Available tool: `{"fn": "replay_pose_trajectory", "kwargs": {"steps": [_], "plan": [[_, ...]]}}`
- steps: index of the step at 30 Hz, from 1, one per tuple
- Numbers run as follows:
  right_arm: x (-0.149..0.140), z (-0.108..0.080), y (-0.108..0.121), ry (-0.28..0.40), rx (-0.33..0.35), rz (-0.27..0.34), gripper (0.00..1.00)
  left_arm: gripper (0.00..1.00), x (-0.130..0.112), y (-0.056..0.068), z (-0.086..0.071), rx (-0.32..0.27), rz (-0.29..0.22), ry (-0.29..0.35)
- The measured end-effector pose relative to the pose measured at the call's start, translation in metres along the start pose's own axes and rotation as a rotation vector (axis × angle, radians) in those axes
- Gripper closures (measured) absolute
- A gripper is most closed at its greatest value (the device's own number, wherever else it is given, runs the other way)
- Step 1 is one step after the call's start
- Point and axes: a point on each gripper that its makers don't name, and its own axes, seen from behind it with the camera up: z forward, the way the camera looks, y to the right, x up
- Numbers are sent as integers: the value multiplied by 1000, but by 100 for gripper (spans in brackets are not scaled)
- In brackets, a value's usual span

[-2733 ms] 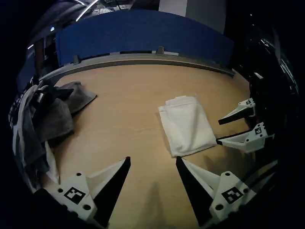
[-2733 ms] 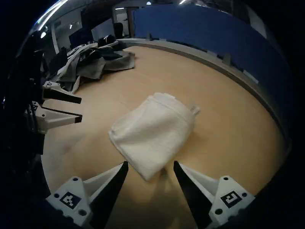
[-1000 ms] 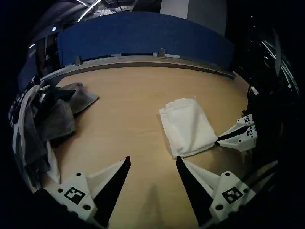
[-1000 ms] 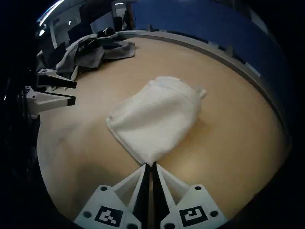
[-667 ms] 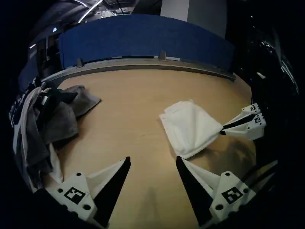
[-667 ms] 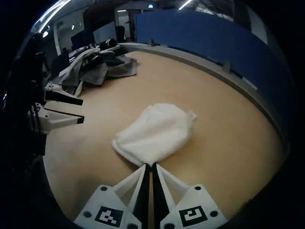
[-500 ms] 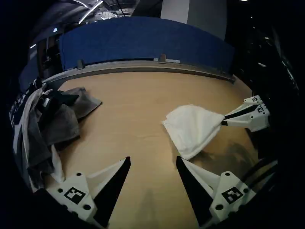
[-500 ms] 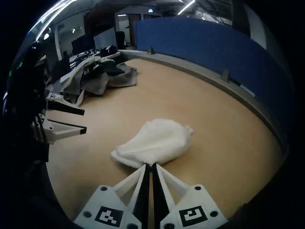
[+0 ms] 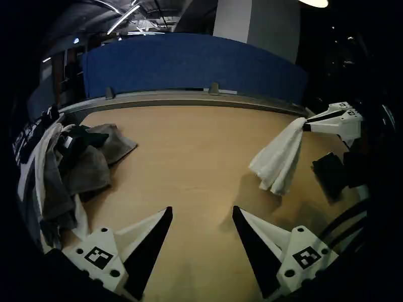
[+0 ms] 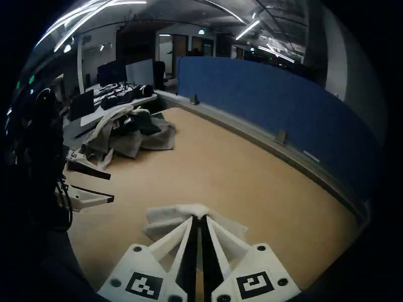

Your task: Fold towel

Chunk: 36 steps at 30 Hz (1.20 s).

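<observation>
The folded white towel hangs in the air above the wooden table, pinched at one corner by my right gripper, which is shut on it at the right of the left gripper view. In the right gripper view the towel bunches just beyond my shut right gripper. My left gripper stands open low over the near table with nothing between its fingers; it appears again at the left edge of the right gripper view as the left gripper.
A heap of grey and white cloths lies at the table's left end, seen too as the cloth heap. A blue partition runs along the far edge. A dark object sits at the table's right.
My right gripper has risen with the towel, lifting it off the table so it now hangs free. The left gripper has stayed open in place.
</observation>
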Motion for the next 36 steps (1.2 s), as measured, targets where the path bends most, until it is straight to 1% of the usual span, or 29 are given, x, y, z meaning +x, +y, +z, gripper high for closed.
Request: {"fn": "replay_pose_trajectory", "kwargs": {"steps": [6,12,21,24,36], "plan": [[5,-15,11,15,-23,7,96,12,3,5,-3,-4,11,6],[2,-23,18,20,-39,24,96,12,3,12,-4,-10,13,8],[-7,-44,38,22,-68,59,96,12,4,20,-5,-16,14,10],[-11,-53,47,22,-83,66,96,12,5,25,-5,-20,17,11],[-27,-92,100,13,-167,73,96,12,4,45,-5,-35,37,11]]}}
